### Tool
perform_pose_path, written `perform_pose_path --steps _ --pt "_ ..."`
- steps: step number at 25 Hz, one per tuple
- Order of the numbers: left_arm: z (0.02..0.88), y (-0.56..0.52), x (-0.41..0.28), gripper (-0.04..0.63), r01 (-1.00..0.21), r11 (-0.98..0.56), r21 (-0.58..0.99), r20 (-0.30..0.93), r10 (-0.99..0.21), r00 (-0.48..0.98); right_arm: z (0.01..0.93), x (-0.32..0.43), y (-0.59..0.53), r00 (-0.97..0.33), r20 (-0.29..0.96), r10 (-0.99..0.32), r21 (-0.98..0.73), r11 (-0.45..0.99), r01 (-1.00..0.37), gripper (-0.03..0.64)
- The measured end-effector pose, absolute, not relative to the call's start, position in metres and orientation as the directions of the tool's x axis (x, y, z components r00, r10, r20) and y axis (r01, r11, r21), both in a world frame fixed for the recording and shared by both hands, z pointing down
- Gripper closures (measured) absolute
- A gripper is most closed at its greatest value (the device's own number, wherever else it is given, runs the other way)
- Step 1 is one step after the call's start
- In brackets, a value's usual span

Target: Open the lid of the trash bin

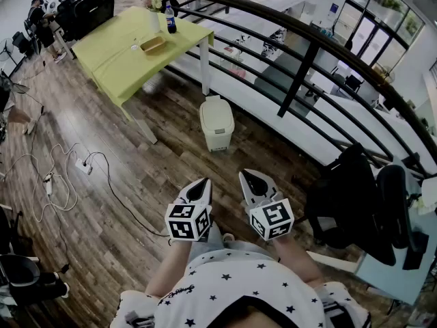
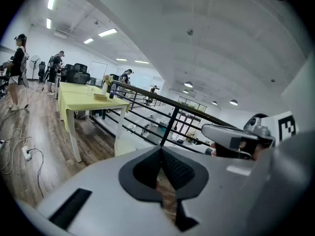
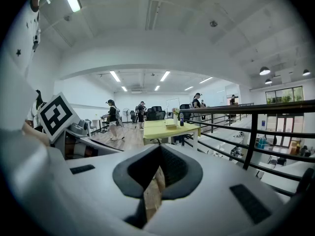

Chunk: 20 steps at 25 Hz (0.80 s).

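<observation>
Trash bin [image 1: 217, 123]: cream, standing on the wooden floor [image 1: 136, 203] just beside a white leg of the bench [image 1: 126, 53] and close to the foot of the railing [image 1: 300, 43]; its lid is down.
Left claw [image 1: 203, 185] [image 2: 160, 154]: jaws closed tip to tip with nothing between them, held in the air, pointing towards the bin and well apart from it.
Right claw [image 1: 249, 178] [image 3: 160, 151]: jaws likewise closed and empty, just beside the left one, also well short of the bin.
Bench: yellow-green top, carrying a dark bottle [image 1: 170, 20] and a small tan tray [image 1: 153, 44].
Railing: dark bars curving across the head view behind the bin.
Floor: white cables [image 1: 61, 183] trail over it at the left, with a power strip [image 1: 83, 166] among them.
</observation>
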<state>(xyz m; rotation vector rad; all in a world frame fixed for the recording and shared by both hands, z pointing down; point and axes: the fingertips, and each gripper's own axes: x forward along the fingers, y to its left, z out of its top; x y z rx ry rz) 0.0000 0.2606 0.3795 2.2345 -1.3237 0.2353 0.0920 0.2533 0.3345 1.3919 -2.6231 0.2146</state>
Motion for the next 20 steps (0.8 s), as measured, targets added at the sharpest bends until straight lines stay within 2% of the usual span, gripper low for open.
perform_pose_path --steps 7,20 --pt "0.38 0.299 0.012 0.588 -0.845 -0.424 0.326 0.396 -0.751 0.529 0.334 0.103 0.292 -0.532 0.204 -0.822 -0.087 0.526 -0.846 0.624" --pt "0.375 0.323 -0.007 0.588 -0.87 -0.368 0.327 0.383 -0.79 0.478 0.338 0.104 0.324 -0.542 0.194 -0.817 -0.142 0.524 -0.84 0.624"
